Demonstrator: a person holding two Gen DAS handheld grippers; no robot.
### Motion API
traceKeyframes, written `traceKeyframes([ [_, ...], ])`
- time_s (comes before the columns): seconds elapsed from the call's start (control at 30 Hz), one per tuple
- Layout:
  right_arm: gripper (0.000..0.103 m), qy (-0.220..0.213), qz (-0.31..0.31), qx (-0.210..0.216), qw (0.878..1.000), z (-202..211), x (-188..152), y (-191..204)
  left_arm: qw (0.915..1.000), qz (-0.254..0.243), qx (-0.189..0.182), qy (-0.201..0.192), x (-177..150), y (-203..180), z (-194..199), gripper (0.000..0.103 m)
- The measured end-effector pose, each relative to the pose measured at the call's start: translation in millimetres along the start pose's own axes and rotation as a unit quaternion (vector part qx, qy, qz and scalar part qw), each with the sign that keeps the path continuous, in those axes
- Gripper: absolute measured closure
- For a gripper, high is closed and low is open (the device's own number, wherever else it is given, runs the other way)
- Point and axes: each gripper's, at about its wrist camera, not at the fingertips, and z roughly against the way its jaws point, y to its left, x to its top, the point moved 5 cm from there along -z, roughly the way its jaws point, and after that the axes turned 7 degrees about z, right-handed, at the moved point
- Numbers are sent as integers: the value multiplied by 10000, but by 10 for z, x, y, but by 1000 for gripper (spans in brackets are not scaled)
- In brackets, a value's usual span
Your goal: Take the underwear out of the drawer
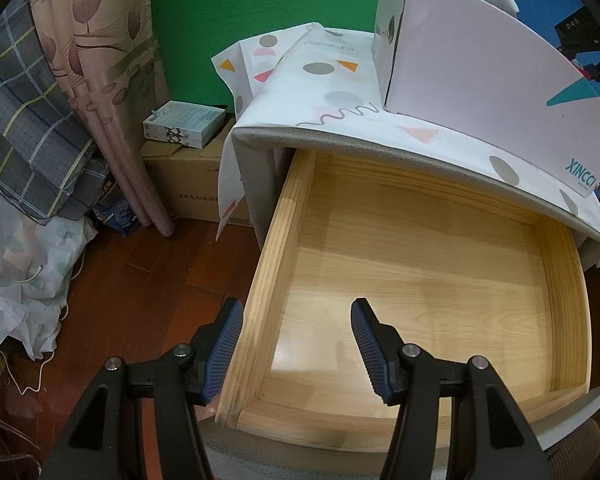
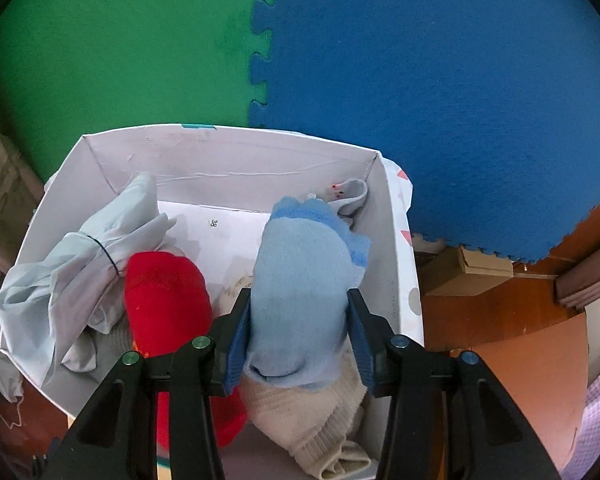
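Right gripper (image 2: 298,336) first: its blue pads (image 2: 236,340) sit on either flank of a pale blue garment (image 2: 304,292), the left pad touching the cloth, the right one close against it, and whether they are squeezing or letting go cannot be told. Directly under and ahead of the fingers lies the white box (image 2: 228,160), and the blue piece hangs low inside it. Just left of the jaws sits a red knit item (image 2: 164,300), further left a crumpled pale grey cloth (image 2: 80,272), below the fingers a cream ribbed fabric (image 2: 320,420).

Over to the left gripper (image 1: 296,344): fingers stand half apart with nothing between them, hovering over the near left corner of the open wooden drawer (image 1: 268,280). Ahead of it the drawer floor shows bare wood, no clothing visible. Beyond, on the patterned cover (image 1: 340,92) above, stands the same box.

By the look of it the removal is all but finished: drawer cleared as far as can be seen, last piece apparently being dropped off.
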Motion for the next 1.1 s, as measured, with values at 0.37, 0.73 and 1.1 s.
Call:
traceKeyframes([
  [0.37, 48, -178, -140, 91, 9997, -9, -5, 1, 10000, -18, -32, -9, 16, -16, -5, 45],
  [0.73, 11, -1143, 40, 246, 9931, 876, -529, 81, 9998, -159, 25, -109, -7, -90, 40, 45],
  [1.1, 0, -1450, 60, 457, 9884, 1114, -1780, 257, 9982, -162, 24, -574, 17, -88, 310, 45],
])
